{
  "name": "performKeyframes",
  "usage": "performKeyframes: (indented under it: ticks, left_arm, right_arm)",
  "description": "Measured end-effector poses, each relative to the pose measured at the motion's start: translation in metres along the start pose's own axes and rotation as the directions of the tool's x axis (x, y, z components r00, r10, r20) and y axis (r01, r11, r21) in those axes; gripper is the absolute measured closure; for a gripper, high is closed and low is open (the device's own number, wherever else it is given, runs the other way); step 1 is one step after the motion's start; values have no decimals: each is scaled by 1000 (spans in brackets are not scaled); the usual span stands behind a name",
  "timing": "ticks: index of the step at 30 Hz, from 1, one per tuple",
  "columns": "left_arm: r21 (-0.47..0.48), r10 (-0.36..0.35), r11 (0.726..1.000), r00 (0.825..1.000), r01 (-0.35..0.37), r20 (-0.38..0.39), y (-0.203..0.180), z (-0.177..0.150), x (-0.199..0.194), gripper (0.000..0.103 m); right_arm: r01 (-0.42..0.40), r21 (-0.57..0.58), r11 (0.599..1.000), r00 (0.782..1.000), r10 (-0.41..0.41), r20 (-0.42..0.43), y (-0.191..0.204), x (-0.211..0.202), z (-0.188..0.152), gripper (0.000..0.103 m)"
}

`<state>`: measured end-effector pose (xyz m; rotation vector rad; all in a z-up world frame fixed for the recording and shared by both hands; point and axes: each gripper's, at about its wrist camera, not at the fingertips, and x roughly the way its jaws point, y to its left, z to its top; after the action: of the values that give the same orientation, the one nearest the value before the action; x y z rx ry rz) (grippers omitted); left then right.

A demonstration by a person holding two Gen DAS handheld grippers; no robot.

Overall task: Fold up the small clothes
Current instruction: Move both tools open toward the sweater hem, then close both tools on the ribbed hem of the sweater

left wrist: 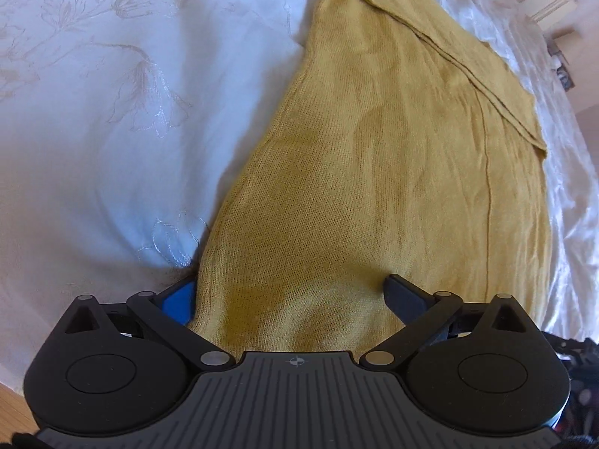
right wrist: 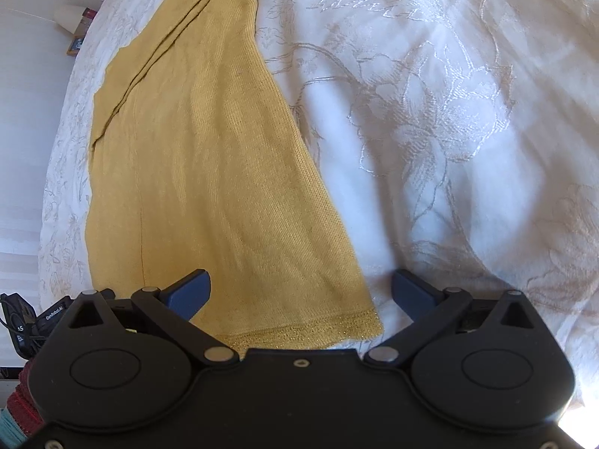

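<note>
Garment (left wrist: 374, 157) flat (mustard knit); hem (right wrist: 307, 333) between spread fingers (right wrist: 191, 292).

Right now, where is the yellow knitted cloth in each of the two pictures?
Left wrist view: the mustard-yellow knitted cloth fills the middle and right, running from the open left claw up to the top edge.
Right wrist view: the same cloth lies left of centre, its hem just in front of the open right claw.
Shared landmark: the white embroidered bedspread beneath it.
</note>
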<state>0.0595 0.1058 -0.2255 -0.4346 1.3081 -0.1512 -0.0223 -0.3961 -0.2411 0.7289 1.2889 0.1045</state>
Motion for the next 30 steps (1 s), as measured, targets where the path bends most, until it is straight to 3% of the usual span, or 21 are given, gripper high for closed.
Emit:
performKeyframes:
  ticks: [5,17,19,23,30]
  left_arm:
    - [-159,-76,984,997,79,24,15,10,0,1]
    - [-147,-139,978,988,147,61,25,7,-17,2]
    - [-104,-145,983,985,154,88,19,5,-22,9]
    - [18,-139,990,984,137,111,7,-3,-26,14]
    - [222,-137,967,990,125,39,-9,-13,-24,16]
  right_arm:
    - [20,-24,1000,999,-19,42,7,0,-7,0]
    - [25,-15,1000,998,-24,60,10,-1,-9,0]
    - [23,-13,1000,998,-22,62,11,0,-8,0]
    - [14,-31,999,997,-11,82,13,-1,-11,0]
    - [-1,-115,993,993,14,117,13,-5,-23,0]
